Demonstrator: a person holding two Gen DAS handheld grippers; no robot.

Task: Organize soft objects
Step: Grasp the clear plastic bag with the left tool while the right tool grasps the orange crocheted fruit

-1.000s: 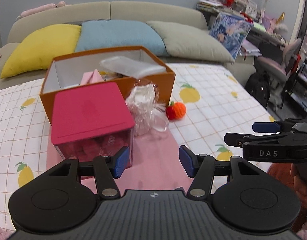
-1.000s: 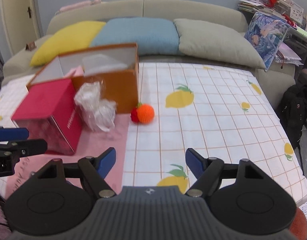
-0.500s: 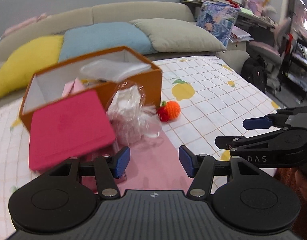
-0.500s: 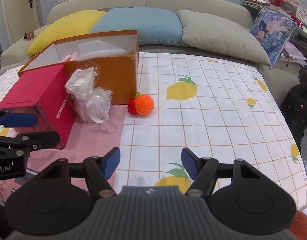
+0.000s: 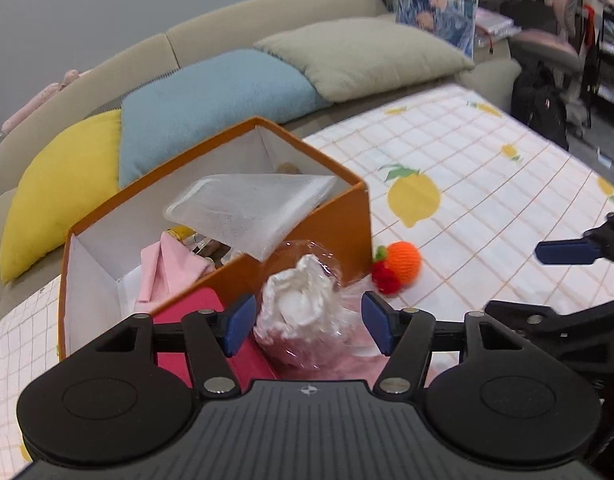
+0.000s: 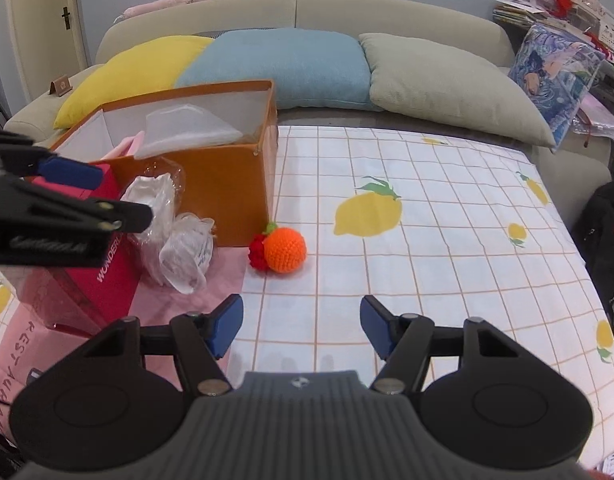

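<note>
An open orange box (image 5: 359, 216) (image 6: 227, 184) on the lemon-print cloth holds a pink cloth (image 5: 167, 268) and a clear plastic bag (image 5: 247, 208). In front of it lies a crinkled clear bag with white soft stuff (image 5: 303, 312) (image 6: 167, 224). An orange crocheted ball with a red part (image 5: 399, 266) (image 6: 283, 250) lies right of the box. My left gripper (image 5: 305, 330) is open, its pads on either side of the white bag. My right gripper (image 6: 299, 330) is open and empty, short of the ball.
A red lidded box (image 6: 107, 272) (image 5: 195, 312) stands left of the bag on a pink sheet (image 6: 175, 304). Yellow (image 6: 135, 72), blue (image 6: 287, 64) and grey (image 6: 447, 84) cushions lean on the sofa behind. A cluttered desk and chair stand at the right.
My left gripper has moved forward and right, so the white bag now sits between its open pads. My right gripper has edged forward toward the ball. Both stayed open.
</note>
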